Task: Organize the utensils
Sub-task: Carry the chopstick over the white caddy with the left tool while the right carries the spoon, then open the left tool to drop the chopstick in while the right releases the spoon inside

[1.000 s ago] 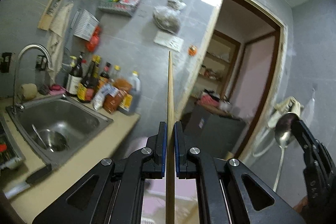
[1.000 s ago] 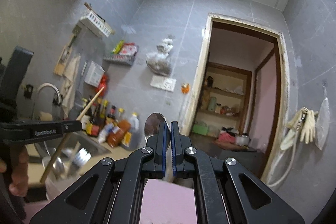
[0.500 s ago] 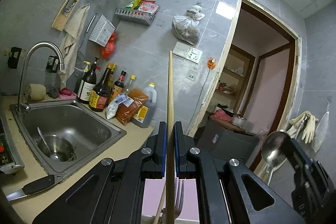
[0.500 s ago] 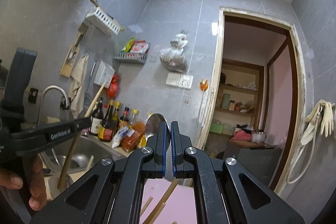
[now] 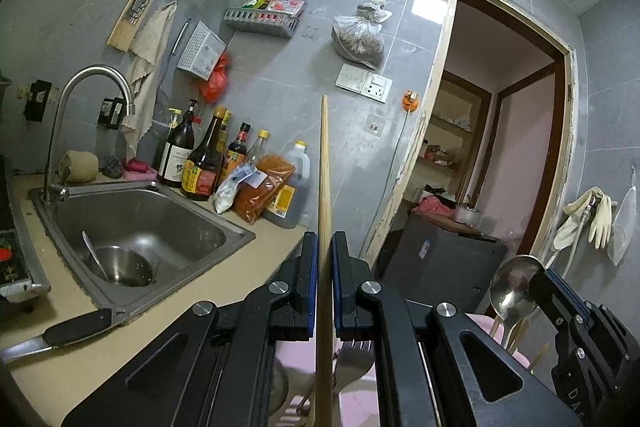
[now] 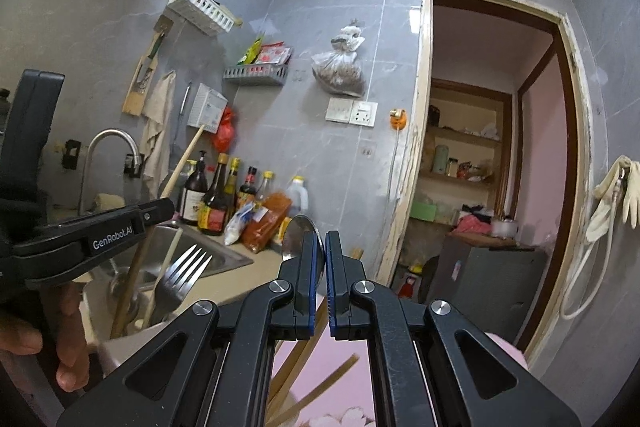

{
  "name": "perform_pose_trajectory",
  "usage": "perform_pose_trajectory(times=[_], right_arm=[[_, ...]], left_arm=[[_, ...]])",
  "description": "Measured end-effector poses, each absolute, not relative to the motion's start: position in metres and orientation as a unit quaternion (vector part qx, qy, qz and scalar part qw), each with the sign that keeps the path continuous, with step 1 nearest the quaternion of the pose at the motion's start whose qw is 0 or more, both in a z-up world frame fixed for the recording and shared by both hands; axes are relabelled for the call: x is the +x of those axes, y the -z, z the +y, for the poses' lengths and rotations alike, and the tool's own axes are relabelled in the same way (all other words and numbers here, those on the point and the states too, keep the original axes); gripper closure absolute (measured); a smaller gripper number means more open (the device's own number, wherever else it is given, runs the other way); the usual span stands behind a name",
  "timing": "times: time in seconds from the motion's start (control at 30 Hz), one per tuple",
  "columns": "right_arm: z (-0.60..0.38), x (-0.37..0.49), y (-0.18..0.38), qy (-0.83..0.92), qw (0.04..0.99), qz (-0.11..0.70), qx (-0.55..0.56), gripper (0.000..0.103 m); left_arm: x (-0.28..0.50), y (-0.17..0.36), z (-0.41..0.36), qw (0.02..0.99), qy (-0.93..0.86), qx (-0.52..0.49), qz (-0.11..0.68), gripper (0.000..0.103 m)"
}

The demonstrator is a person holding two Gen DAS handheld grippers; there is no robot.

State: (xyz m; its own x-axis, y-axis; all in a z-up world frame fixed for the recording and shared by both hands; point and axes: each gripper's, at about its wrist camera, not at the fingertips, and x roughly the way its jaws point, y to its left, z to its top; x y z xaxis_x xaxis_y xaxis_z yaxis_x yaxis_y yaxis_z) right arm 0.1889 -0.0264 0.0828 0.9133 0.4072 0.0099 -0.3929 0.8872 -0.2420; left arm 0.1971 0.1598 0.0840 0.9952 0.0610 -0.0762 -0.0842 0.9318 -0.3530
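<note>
Grey-tiled kitchen wall, a steel sink [image 5: 132, 227] set in the desk [image 5: 240, 283] at left and an open doorway at right form the background of the left wrist view. The left hand-held gripper [image 5: 325, 287] is pressed together on a wooden chopstick [image 5: 325, 187], whose long axis runs straight up and away along the fingers. Below the jaws, a fork [image 5: 356, 359] and other wooden sticks stand in a holder whose rim is mostly hidden. At near right, the right hand-held gripper [image 5: 540, 283] pinches a metal spoon [image 5: 510, 291], bowl upward.

Right wrist view: the same wall and doorway lie beyond. The right hand-held gripper [image 6: 319, 267] is clamped on the spoon [image 6: 298, 235], bowl above the jaws. The left hand-held gripper [image 6: 170, 205] sits at near left, its chopstick [image 6: 180, 171] slanting up to the right, beside the upright fork [image 6: 180, 275]. Loose chopsticks [image 6: 316, 387] lie below over a pink surface. Judgement: each utensil's destination lies directly beneath its gripper; open room is downward, with the fork tines the nearest obstruction.
</note>
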Motion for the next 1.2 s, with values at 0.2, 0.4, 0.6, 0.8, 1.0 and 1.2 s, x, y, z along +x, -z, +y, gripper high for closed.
perform_pose_trajectory(times=[0.2, 0.4, 0.6, 0.8, 1.0, 1.2], right_arm=[[-0.030, 0.187, -0.080, -0.223, 0.969, -0.007, -0.106, 0.100], [-0.035, 0.184, -0.075, -0.237, 0.966, 0.010, -0.101, 0.099], [-0.038, 0.182, -0.075, -0.240, 0.966, 0.015, -0.099, 0.095], [-0.042, 0.176, -0.075, -0.239, 0.966, 0.015, -0.093, 0.092], [-0.052, 0.172, -0.076, -0.234, 0.969, 0.019, -0.084, 0.084], [-0.071, 0.167, -0.079, -0.221, 0.973, 0.025, -0.063, 0.079]], left_arm=[[0.185, -0.078, 0.152, 0.985, -0.037, -0.163, 0.044, 0.098], [0.181, -0.070, 0.147, 0.984, -0.036, -0.159, 0.077, 0.098], [0.178, -0.063, 0.141, 0.983, -0.024, -0.153, 0.103, 0.097], [0.177, -0.061, 0.137, 0.980, -0.007, -0.156, 0.121, 0.097], [0.171, -0.062, 0.132, 0.980, 0.000, -0.153, 0.127, 0.093], [0.162, -0.069, 0.120, 0.981, 0.000, -0.140, 0.136, 0.080]])
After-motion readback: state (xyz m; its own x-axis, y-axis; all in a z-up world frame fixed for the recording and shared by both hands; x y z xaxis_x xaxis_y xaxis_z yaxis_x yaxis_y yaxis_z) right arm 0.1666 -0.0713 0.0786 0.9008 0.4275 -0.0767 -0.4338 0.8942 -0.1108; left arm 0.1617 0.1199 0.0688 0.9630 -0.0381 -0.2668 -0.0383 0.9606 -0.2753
